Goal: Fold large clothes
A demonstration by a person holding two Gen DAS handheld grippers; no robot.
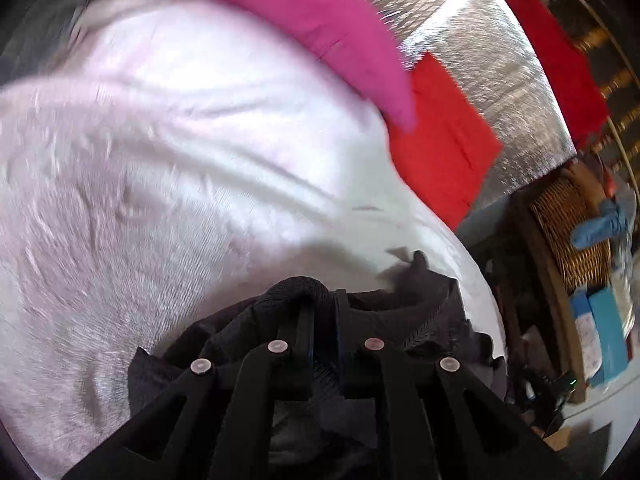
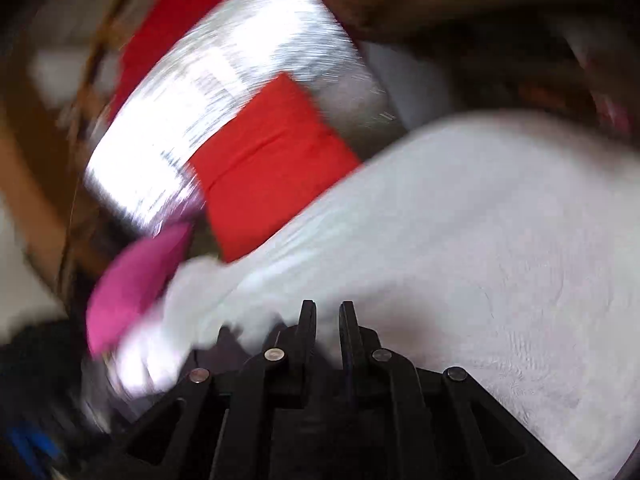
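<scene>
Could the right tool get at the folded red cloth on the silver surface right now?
Probably not yet. The right tool is shut on the white garment, whose spread fabric lies between it and the folded red cloth. It would have to let go first.
</scene>
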